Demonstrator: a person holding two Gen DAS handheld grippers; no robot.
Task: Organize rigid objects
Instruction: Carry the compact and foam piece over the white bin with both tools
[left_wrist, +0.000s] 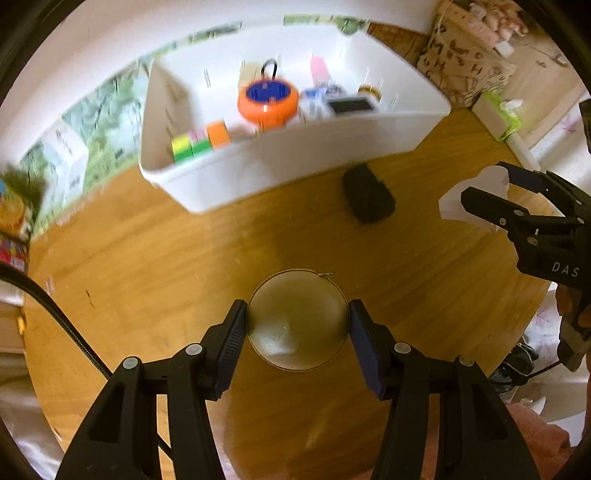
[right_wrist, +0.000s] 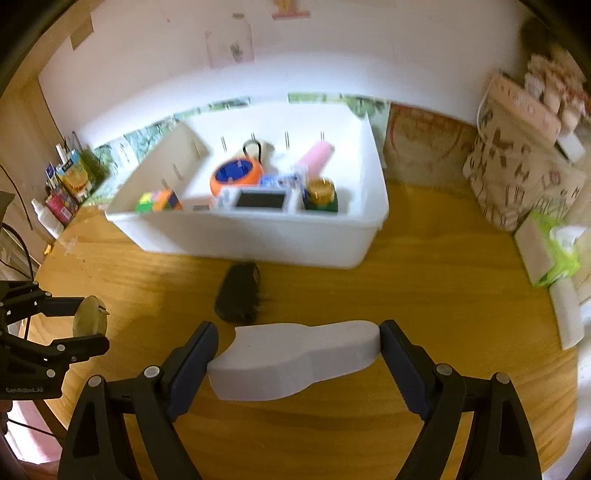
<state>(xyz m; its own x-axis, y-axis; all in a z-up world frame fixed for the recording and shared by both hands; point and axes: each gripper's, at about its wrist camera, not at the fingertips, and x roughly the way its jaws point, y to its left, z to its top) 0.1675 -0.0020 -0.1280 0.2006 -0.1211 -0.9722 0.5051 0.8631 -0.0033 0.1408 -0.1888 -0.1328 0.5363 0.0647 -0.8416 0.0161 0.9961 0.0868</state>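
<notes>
Carrying step judged: disc (left_wrist: 297, 320) clamped in left tool (left_wrist: 297, 325), white block (right_wrist: 295, 360) gripped wide in right tool (right_wrist: 295, 363); placing into bin (right_wrist: 258, 236) needed next.

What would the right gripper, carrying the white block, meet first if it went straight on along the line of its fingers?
Probably the bare wooden table, since the right gripper points steeply down with the white block clamped. The black object lies just left of that line; depth is uncertain.

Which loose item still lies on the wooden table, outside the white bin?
The black oval object, just in front of the white plastic bin. The round disc and white block are gripper-held.
</notes>
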